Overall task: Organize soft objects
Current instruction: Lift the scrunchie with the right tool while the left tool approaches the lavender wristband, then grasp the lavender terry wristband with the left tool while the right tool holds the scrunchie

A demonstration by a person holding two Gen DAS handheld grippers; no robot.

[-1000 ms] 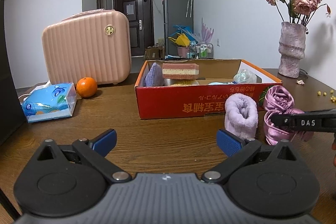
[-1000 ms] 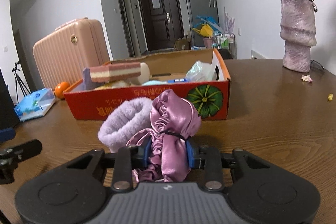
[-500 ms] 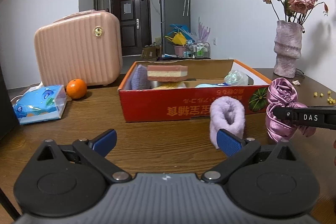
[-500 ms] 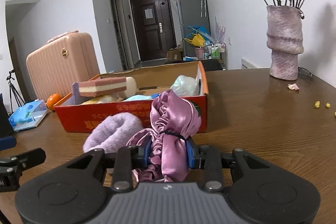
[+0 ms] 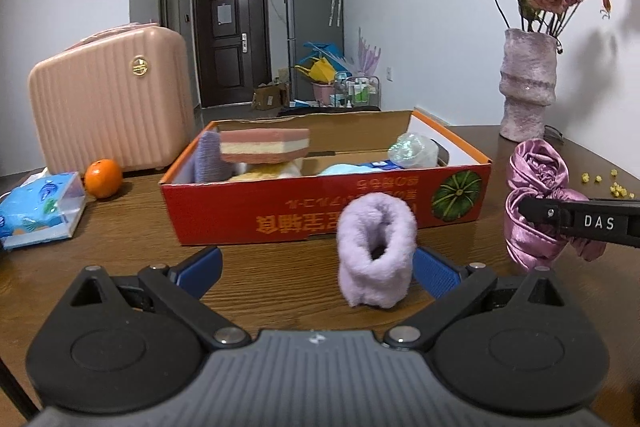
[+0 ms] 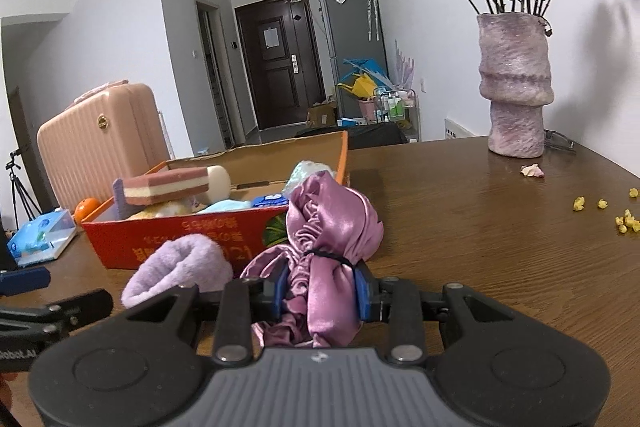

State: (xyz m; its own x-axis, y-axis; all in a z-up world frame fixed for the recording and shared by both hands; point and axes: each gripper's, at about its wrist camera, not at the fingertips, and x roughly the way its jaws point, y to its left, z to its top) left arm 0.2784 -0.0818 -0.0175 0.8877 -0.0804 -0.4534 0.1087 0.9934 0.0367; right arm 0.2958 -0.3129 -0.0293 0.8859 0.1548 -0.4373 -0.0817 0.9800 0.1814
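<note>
My right gripper [image 6: 320,293] is shut on a pink satin cloth bundle [image 6: 332,231], held just right of the red cardboard box [image 6: 192,235]; the bundle also shows in the left wrist view [image 5: 536,187]. My left gripper [image 5: 316,267] is open, its blue pads on either side of a fluffy lilac wrist band [image 5: 376,247] standing on the table in front of the box [image 5: 320,211]; the band touches the right pad. The band also shows in the right wrist view [image 6: 180,269]. The box holds a striped sponge [image 5: 264,145] and other soft items.
A pink suitcase [image 5: 112,99], an orange [image 5: 103,178] and a tissue pack [image 5: 40,209] stand left of the box. A pink vase of dried roses [image 6: 516,83] stands at the back right, with yellow crumbs [image 6: 624,221] on the wooden table [image 6: 480,227].
My left gripper has moved right and forward, so the lilac band now sits between its open fingers. My right gripper has lifted and drawn back a little with the satin bundle.
</note>
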